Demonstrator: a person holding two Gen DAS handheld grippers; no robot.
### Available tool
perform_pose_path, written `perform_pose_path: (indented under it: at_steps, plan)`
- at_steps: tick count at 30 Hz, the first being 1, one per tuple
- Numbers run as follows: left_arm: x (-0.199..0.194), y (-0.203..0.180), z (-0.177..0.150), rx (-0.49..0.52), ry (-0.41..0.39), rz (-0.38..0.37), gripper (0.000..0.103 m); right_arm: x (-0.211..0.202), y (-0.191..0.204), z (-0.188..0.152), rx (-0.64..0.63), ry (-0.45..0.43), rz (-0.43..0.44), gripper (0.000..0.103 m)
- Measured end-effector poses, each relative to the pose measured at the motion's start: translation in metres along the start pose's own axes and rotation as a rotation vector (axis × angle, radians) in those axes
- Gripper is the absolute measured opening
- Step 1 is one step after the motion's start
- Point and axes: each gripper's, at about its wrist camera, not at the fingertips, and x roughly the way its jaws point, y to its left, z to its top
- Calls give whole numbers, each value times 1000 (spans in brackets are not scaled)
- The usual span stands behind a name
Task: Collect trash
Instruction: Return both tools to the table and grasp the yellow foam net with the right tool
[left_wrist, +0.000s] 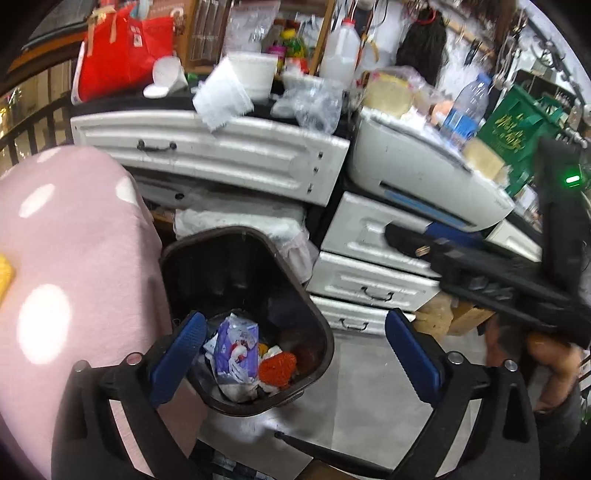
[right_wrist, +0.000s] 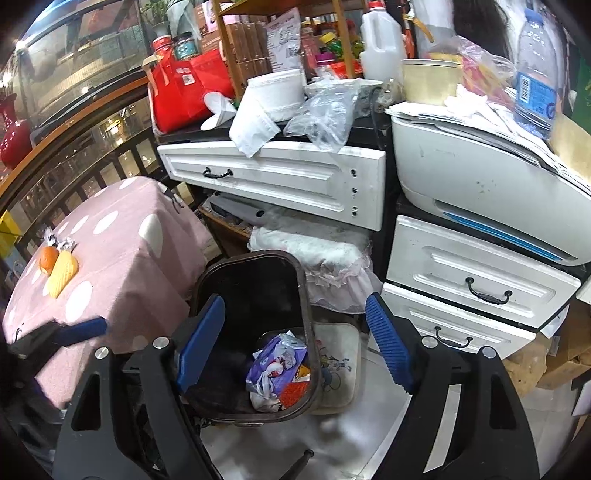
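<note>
We hold both tongs, left (left_wrist: 295, 354) and right (right_wrist: 295, 341), apart over the bin (left_wrist: 207, 251); no labels readable.

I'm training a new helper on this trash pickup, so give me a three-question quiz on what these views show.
1. True or false: the left gripper holds a wrapper.
2. Where does the purple wrapper lie? A) in the bin B) on the pink tablecloth C) on the floor
3. Fill in: beside the yellow item on the tablecloth lies an ____.

Key: 1 false, both grippers are open and empty; 2 A; 3 orange.
</note>
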Motion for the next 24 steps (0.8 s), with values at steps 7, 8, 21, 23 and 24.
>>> perform_pose_path:
  at_steps: [7,8,21,23,24]
  plan:
    - [-47,17,-4,5,-77,59,97,11,35,-2,-55,42,81,80]
    - [-53,21,-5,5,-87,80,97,12,42,-2,-71,45,90,80]
    - [-119,106,-26,-108,-173,319,97,11,144,-4,-264,80,275,83]
    - [-127,120,-30,-130,-174,350,97,13,163,-5,-296,87,309,83]
    - [-131,127,-32,-140,-175,364,97,13,169,-5,-307,90,319,84]
